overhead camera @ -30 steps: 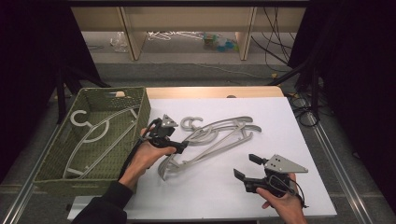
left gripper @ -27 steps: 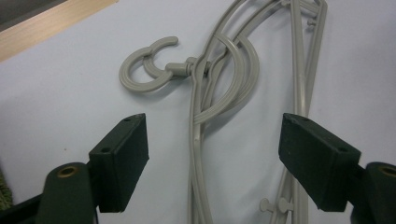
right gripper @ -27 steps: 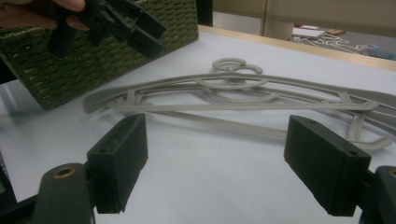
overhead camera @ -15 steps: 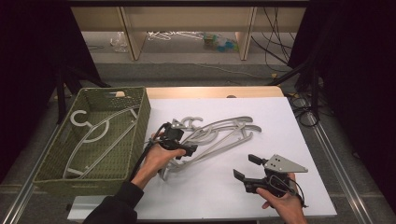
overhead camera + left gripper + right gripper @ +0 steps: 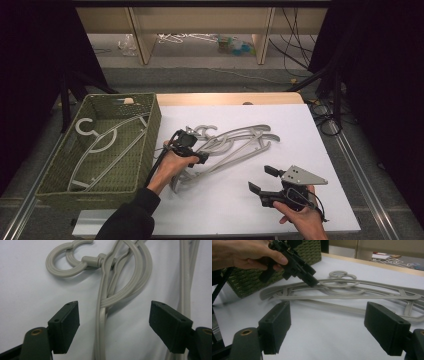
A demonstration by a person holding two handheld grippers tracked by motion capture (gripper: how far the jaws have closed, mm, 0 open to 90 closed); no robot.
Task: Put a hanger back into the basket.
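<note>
We locate the left gripper (image 5: 192, 148) over the pile of grey hangers (image 5: 235, 145) on the white table (image 5: 300, 125), near the hooks (image 5: 72, 260) at the pile's basket end. In the left gripper view its jaws stand wide apart, one on either side of the neck of the topmost hanger; the pads (image 5: 65, 326) do not touch the plastic, so nothing is gripped. From the right gripper view we read the tip as resting at or just above the pile, though contact cannot be confirmed from that angle.

We find the right gripper (image 5: 265, 180) near the table's front edge, well apart from the pile, jaws wide and empty, pointing toward the hangers.

The green woven basket (image 5: 150, 125) stands just left of the table sheet and holds one pale hanger (image 5: 107, 142) lying flat inside.
</note>
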